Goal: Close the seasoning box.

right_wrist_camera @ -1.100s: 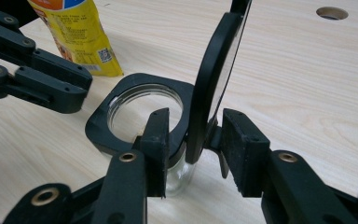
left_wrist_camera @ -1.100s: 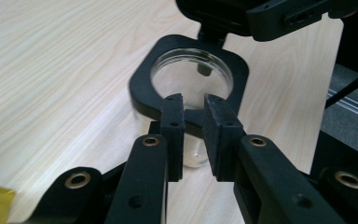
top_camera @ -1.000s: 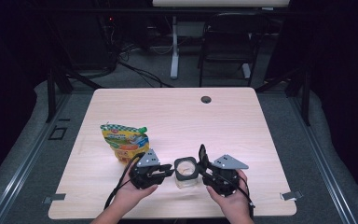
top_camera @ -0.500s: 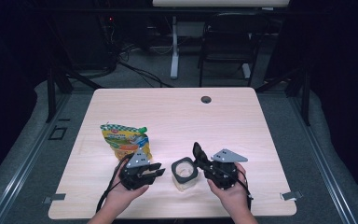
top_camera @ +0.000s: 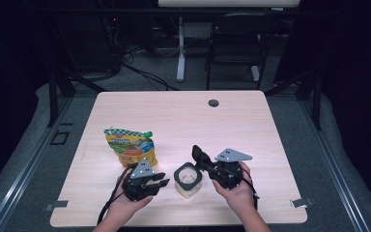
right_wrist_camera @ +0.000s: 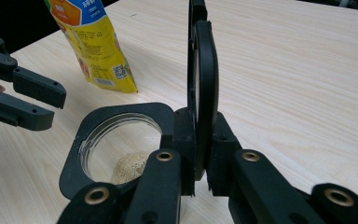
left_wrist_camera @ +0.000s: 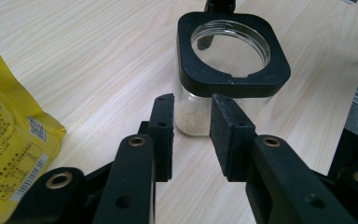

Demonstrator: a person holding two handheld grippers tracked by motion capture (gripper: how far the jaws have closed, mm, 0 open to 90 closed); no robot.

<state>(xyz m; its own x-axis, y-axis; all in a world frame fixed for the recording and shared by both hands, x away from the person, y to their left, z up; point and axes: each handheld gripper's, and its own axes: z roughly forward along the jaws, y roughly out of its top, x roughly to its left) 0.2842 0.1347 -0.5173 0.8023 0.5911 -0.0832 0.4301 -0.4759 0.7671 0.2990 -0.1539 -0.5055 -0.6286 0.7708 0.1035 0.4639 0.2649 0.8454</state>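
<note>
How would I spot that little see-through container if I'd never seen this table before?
Start at the wooden table and look to its near edge, between the person's two hands. The jar stands there, right of the yellow bag. It is clear, with a black square collar around its open mouth and some pale powder at the bottom.

**My two tongs, low over the near tabletop**

My left tongs (top_camera: pixel 160 182) sit in my left hand (top_camera: pixel 125 203) with the jaws parted and nothing between them, pointing to my right. My right tongs (top_camera: pixel 199 155) are in my right hand (top_camera: pixel 236 191), jaws closed on a thin black lid (right_wrist_camera: pixel 204 88) standing on edge.
</note>
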